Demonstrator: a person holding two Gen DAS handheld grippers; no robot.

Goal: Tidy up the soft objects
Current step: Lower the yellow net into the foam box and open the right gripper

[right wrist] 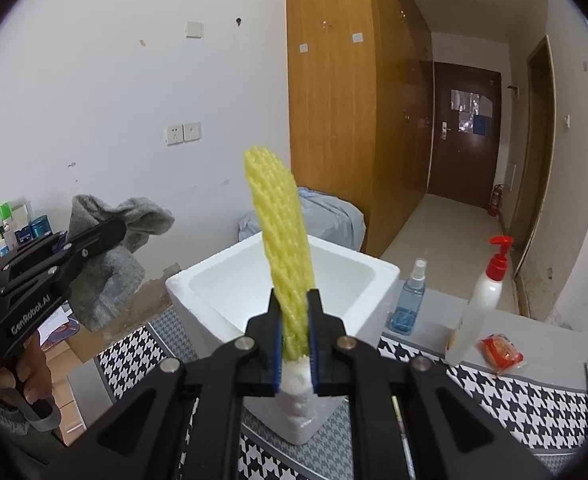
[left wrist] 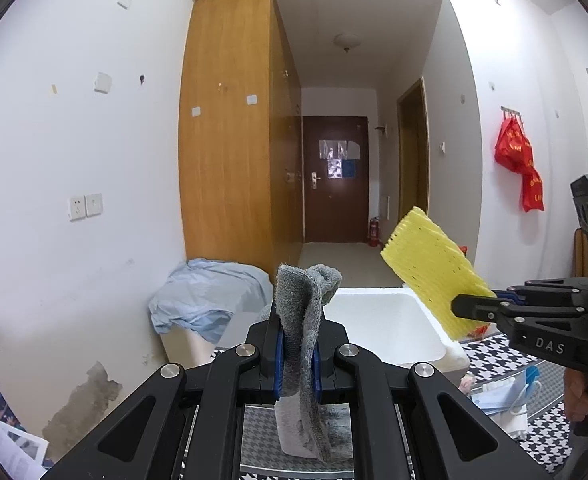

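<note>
Both soft things are held aloft, so the step in hand is judged to be the carry toward the white foam box (right wrist: pixel 282 280), which stands open on the houndstooth-covered table (right wrist: pixel 493 392). The left hand-held gripper (left wrist: pixel 297 360) is clenched on a grey sock (left wrist: pixel 305 320), which hangs folded over the jaws, near and left of the box. The right hand-held gripper (right wrist: pixel 295 340) is clamped on the lower end of a yellow foam net sleeve (right wrist: pixel 282 232), which is held upright in front of the box opening.

For the next move, each piece would probably have to be brought over the opening and released there; the limp sock may drape over the rim.

"DAS" can be read on the right hand-held gripper in the left wrist view, and "GenRobot.AI" on the left one in the right wrist view. Labels on the spray bottle (right wrist: pixel 409 300) and the pump bottle (right wrist: pixel 481 300) cannot be read.
</note>
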